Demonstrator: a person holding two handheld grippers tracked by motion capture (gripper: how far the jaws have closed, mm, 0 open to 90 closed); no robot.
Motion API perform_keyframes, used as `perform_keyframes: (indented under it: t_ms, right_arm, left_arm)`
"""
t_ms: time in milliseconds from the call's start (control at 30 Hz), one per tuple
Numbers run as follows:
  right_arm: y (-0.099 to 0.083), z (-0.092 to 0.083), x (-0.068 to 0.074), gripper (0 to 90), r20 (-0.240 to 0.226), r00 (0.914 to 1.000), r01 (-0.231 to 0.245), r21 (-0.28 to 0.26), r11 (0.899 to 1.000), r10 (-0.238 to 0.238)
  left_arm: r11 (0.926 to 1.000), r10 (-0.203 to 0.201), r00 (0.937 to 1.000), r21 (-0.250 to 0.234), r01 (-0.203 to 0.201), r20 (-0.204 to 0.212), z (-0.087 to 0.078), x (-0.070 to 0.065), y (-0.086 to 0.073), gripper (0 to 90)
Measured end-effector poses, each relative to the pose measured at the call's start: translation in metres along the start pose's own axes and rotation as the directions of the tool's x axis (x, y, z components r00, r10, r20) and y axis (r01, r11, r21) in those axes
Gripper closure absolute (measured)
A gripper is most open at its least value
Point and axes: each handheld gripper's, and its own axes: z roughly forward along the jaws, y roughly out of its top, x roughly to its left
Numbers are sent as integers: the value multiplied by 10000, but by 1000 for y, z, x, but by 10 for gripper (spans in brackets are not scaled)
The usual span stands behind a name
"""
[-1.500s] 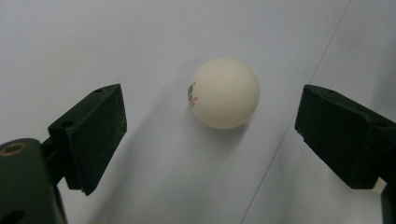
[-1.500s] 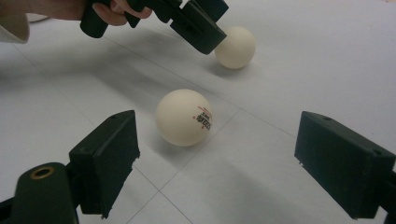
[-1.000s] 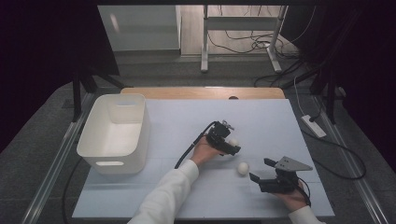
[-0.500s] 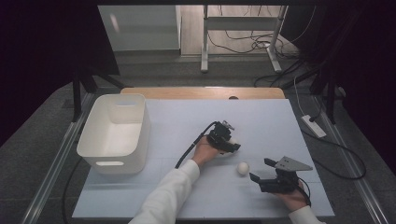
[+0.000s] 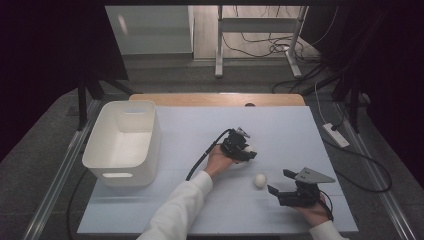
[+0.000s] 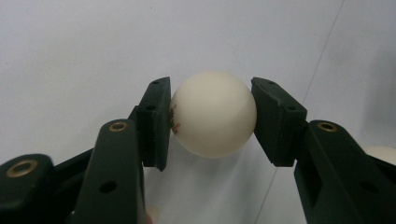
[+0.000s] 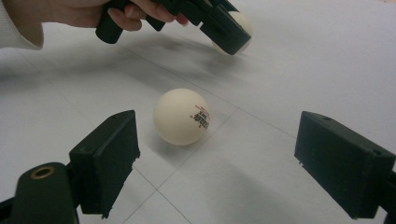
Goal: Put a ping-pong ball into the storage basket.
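Item: small cream-white hollow plastic ball (image 6: 214, 113) with red-and-black print, smooth, matt, perfectly round. It is held just over the pale grey desk (image 5: 280, 125), right of centre, clamped across its widest girth between the left gripper (image 5: 248, 154) fingers (image 6: 156, 122), which have just been closing. Judged very light, thin-walled, dentable, prone to slipping out; a gentle grip is advised. A second identical ball (image 7: 182, 116) lies free between the open right gripper (image 7: 233, 163) fingers. White rigid plastic bin (image 5: 100, 150): far left.

You've got a white rectangular plastic bin (image 5: 122, 142) sitting at the left of your pale blue tabletop (image 5: 280, 125), and a white power strip (image 5: 335, 135) lying on the floor off its right edge.
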Motion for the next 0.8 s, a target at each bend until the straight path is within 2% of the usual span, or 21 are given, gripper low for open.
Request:
perform_keyframes:
  t_ms: [167, 400, 800]
  right_arm:
    - [0, 0, 0, 135, 7, 10000, -5, -20, 10000, 5]
    - [0, -1, 0, 135, 47, 10000, -22, -55, 10000, 22]
    - [1, -2, -1, 136, 65, 9999, -77, -135, 9999, 78]
  left_arm:
    - [9998, -51, 10000, -186, 52, 28, -6, -1, 2, 511]
    - [9995, 104, 9999, -311, -103, 46, -15, -5, 3, 510]
    - [9975, 202, 9998, -680, -202, -5, -38, -11, -1, 510]
